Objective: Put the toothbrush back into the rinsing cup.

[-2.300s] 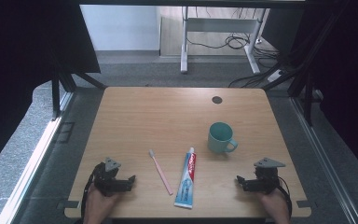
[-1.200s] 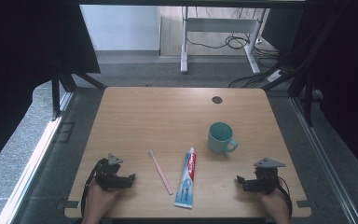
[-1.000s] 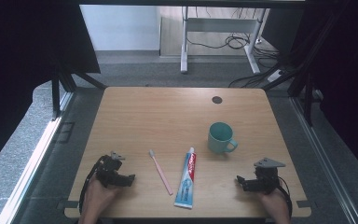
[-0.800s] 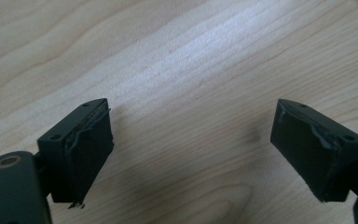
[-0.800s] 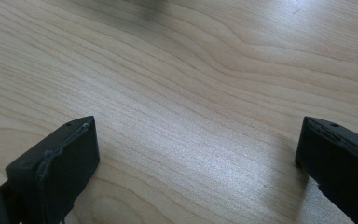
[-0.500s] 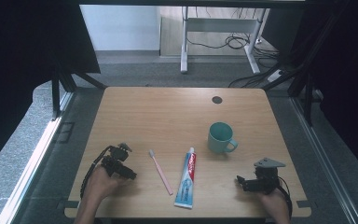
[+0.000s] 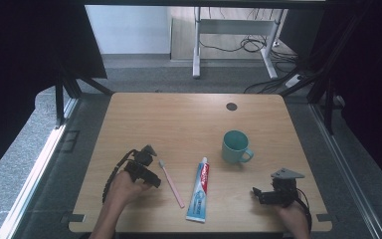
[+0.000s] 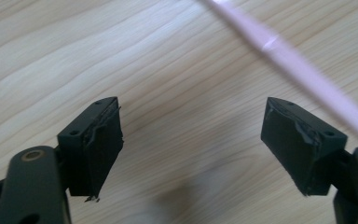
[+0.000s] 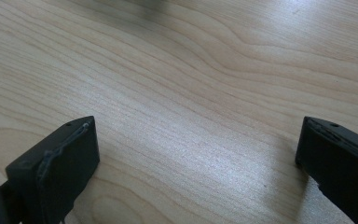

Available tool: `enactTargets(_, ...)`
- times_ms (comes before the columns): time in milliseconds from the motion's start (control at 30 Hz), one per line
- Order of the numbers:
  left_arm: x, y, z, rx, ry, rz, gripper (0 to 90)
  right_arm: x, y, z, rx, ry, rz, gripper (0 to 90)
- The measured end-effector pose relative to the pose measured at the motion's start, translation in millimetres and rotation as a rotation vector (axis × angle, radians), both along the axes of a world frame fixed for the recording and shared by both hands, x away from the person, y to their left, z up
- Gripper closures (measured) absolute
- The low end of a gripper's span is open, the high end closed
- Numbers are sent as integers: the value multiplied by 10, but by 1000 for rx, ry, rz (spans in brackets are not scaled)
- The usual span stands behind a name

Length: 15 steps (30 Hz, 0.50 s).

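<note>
A pink toothbrush [image 7: 170, 183] lies on the wooden table [image 7: 179, 119], left of a white, red and blue toothpaste tube [image 7: 199, 191]. A teal mug [image 7: 235, 146] stands farther back on the right. My left gripper [image 7: 151, 178] hovers just left of the toothbrush, open; its jaws have just been closing a little, with nothing between them. In the left gripper view the left gripper [image 8: 193, 119] is over bare wood, and the toothbrush [image 8: 298, 70] runs blurred past its right jaw. My right gripper [image 7: 257, 193] rests open near the front right, and in its own view the right gripper [image 9: 196, 135] also has bare wood between the jaws.
A dark round grommet [image 7: 231, 106] sits near the table's far edge. Beyond the table stand a metal desk frame [image 7: 196, 45] and cables on the floor. Dark curtains hang on both sides.
My left hand has moved away from the front edge, forward and to the right, up to the toothbrush. The right hand has stayed put.
</note>
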<state>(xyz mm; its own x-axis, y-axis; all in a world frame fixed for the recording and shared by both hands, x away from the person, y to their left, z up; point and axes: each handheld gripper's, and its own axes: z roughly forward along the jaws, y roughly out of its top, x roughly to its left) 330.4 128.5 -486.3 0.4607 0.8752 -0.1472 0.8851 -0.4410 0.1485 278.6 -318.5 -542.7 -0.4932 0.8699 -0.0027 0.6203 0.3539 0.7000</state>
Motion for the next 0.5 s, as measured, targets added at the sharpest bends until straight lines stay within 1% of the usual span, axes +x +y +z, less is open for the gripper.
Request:
enactTargets(133, 52, -222, -7, 14, 15, -27, 237, 0, 0, 0, 0, 0, 0, 0)
enactTargets(267, 95, -402, -29, 20, 24, -46, 264, 0, 0, 0, 0, 0, 0, 0)
enactTargets(400, 117, -548, -41, 26, 29, -61, 295, 0, 0, 0, 0, 0, 0, 0)
enactTargets(500, 127, -616, -53, 35, 33, -61, 327, 0, 0, 0, 0, 0, 0, 0)
